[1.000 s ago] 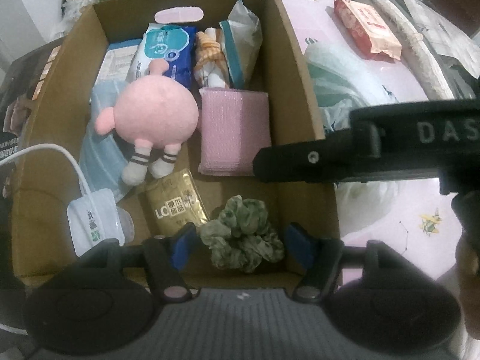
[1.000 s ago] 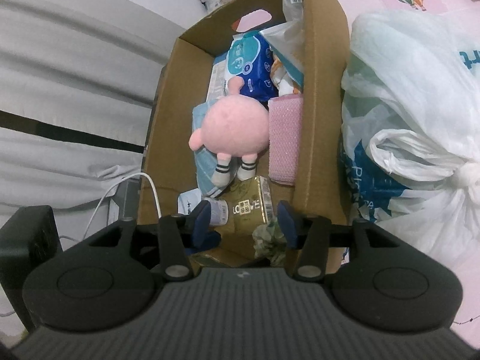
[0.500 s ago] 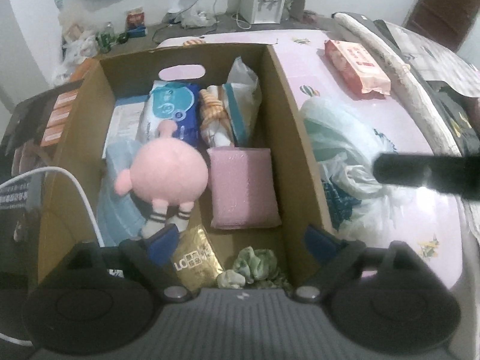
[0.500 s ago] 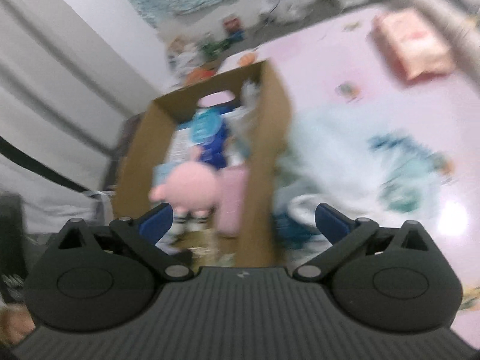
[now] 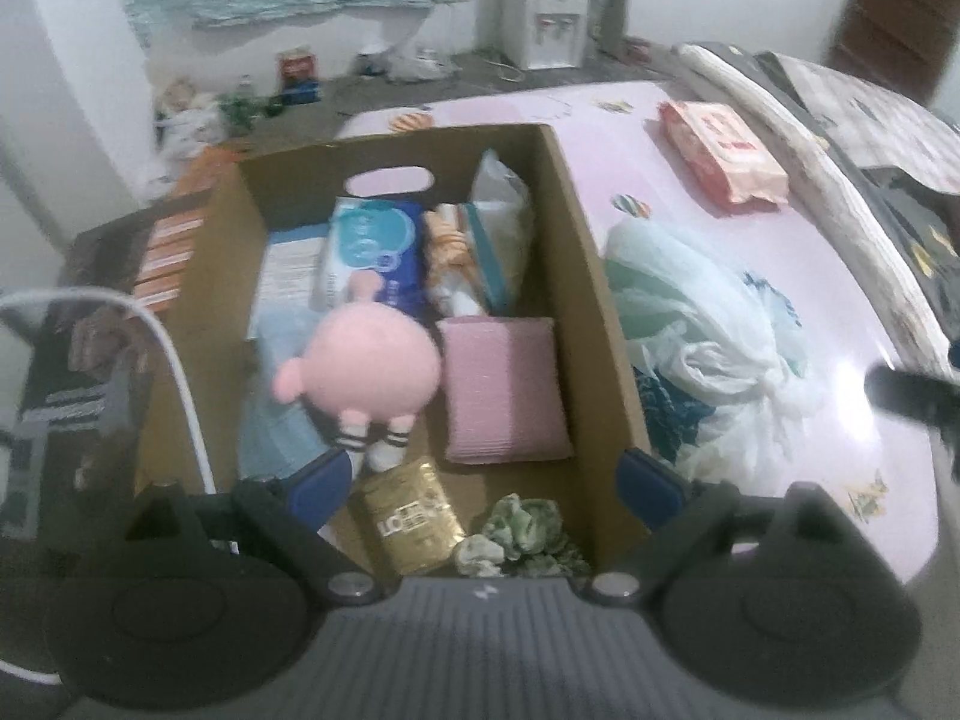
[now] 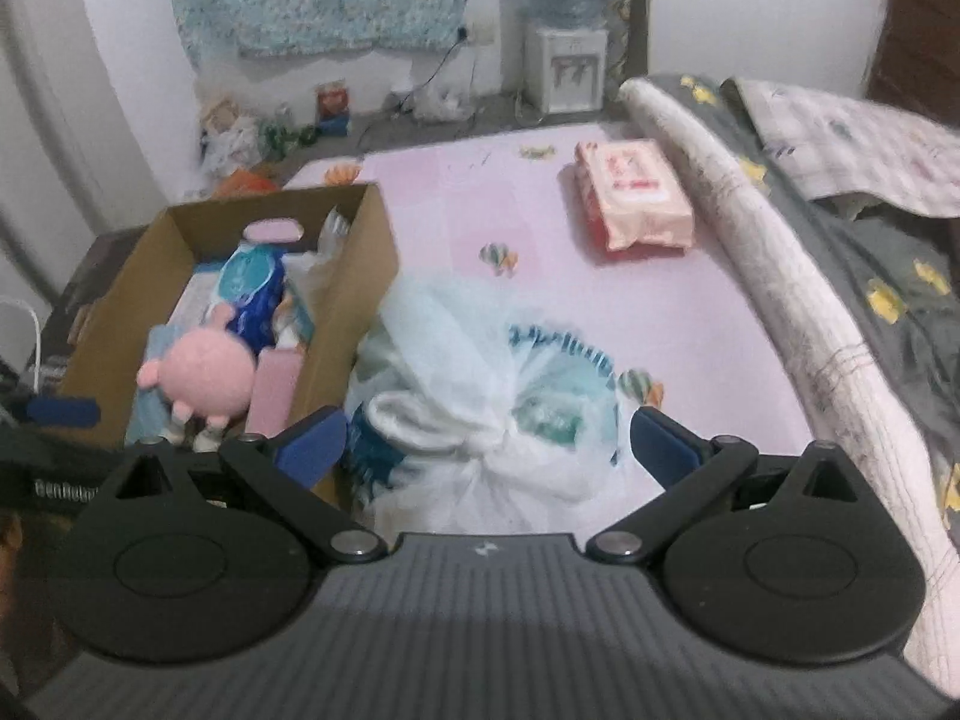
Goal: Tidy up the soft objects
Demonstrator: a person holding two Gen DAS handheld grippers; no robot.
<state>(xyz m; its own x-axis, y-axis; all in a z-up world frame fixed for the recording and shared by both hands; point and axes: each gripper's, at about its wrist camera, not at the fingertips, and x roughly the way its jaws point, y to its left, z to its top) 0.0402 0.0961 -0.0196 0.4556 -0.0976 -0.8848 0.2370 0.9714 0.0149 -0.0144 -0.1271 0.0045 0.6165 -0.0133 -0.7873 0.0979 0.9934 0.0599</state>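
Box point(image 5: 606, 324) sits at the left edge of the pink bedsheet point(image 6: 690, 324), already holding the pink plush point(image 5: 360, 369), pink pad point(image 5: 504, 390), gold packet point(image 5: 414, 516), green scrunchie point(image 5: 522, 534) and the blue tissue pack point(image 5: 372, 252) at the back. Left gripper point(image 5: 486, 480) hangs over the near end of the box, jaws opening and nearly full spread, nothing between the pads; scrunchie lies loose on the box floor just below it. Right gripper point(image 6: 486, 450) is spread wide and empty, aimed at the knotted white plastic bag point(image 6: 480, 408), which lies on the sheet touching the box's right wall. Red-and-white wipes pack point(image 6: 636, 192) lies well apart, farther up the sheet near the rolled blanket point(image 6: 780, 276). My read: the bag is the next pick. To do it well, come down on the knot or the bunched neck rather than the slack film, since thin plastic likely slips out of a flat pinch. Close fully before lifting. The box is crowded; free room looks like the near-left floor, so lift clear over the wall and drop there, not onto the plush. Keep the left gripper out of the box mouth, clear of the white cable point(image 5: 180, 372) at the left wall.
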